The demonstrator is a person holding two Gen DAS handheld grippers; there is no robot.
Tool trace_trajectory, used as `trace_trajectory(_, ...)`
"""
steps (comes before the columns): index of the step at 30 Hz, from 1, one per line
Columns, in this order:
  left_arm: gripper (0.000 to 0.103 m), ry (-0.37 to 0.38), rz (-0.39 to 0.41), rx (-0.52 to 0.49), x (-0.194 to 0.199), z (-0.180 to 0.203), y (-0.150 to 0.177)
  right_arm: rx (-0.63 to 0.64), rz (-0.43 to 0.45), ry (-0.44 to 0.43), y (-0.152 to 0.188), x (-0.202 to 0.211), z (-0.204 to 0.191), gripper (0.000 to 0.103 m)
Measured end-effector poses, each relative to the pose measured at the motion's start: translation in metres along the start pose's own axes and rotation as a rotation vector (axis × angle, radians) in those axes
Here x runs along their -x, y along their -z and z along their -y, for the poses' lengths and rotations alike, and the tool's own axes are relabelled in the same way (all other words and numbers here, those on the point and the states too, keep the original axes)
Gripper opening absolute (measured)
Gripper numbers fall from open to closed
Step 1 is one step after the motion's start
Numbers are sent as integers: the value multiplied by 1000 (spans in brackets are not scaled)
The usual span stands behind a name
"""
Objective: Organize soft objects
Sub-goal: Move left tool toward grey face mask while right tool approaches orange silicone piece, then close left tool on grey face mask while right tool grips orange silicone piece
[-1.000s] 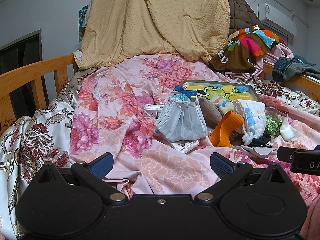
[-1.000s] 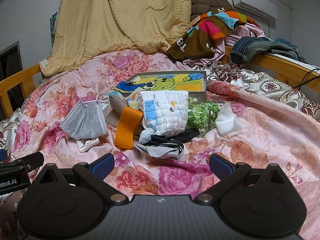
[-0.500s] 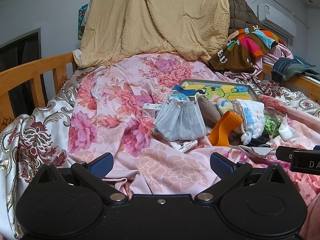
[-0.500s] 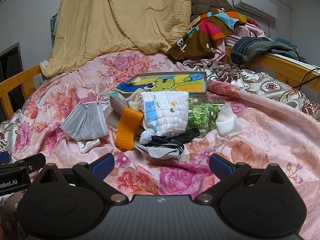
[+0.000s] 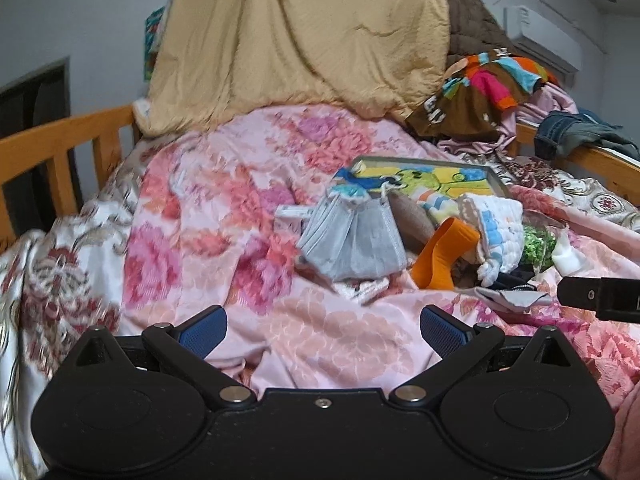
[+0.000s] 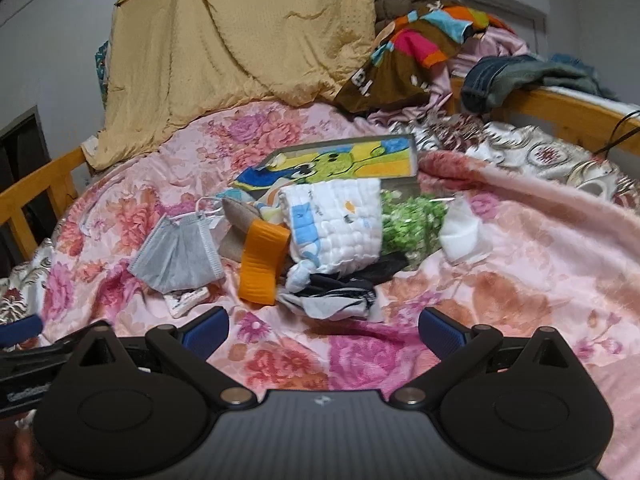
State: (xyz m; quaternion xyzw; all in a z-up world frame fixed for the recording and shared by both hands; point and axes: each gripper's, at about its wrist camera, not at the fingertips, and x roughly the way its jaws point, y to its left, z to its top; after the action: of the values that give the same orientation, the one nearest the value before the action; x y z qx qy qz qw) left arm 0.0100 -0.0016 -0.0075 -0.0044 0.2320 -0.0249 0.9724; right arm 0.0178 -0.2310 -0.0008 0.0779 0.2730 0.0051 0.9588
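Observation:
A pile of soft things lies on the floral bedspread (image 5: 320,332): grey face masks (image 5: 352,240) (image 6: 176,256), an orange band (image 5: 440,256) (image 6: 262,264), a white quilted cloth with blue patches (image 5: 500,232) (image 6: 340,228), a black-and-white garment (image 6: 332,296), green leafy stuff (image 6: 412,220) and a white pad (image 6: 460,236). A box with a cartoon towel (image 5: 428,176) (image 6: 344,162) stands behind the pile. My left gripper (image 5: 323,330) is open and empty, short of the masks. My right gripper (image 6: 323,330) is open and empty, just short of the black-and-white garment.
A tan quilt (image 5: 300,40) hangs at the back. Heaped clothes (image 6: 420,52) and jeans (image 6: 520,76) lie on the wooden bed rail (image 6: 560,108) at the right. A wooden rail (image 5: 52,152) runs along the left. A small white carton (image 5: 292,212) lies by the masks.
Both grippers have moved forward toward the pile, the right one more, so the objects look nearer. Both stay open and empty.

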Motion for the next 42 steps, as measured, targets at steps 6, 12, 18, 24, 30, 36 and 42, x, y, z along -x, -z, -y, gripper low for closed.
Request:
trace_trajectory(6,102,39,9,-45,-31,1,-18,63,-3,-45,-9,-19,-8,103)
trace_trajectory(12,102,65,2,-70,-67,-7,-38,218,54,-78,-24,-38,-21,103)
trace_trajectory(18,102,99,-11,-136,-98,-11,-52,412,131,-118,-39,-61,-35,103)
trace_trajectory(24,102,140,-45,-195,-129,-15,-58,562,145,-200,-38,-94,-47,102)
trace_trajectory(30,102,184,-104,-194,-153,-23,-62,678,143,-248,-30,-116,-56,92)
trace_trajectory(36,102,258,-127,-112,-168,-30,-67,727,120,-260,-28,-131,-58,67)
trace_trajectory(42,96,309,-195,-75,-179,-28,-75,706,90,-241,-30,-139,-50,51)
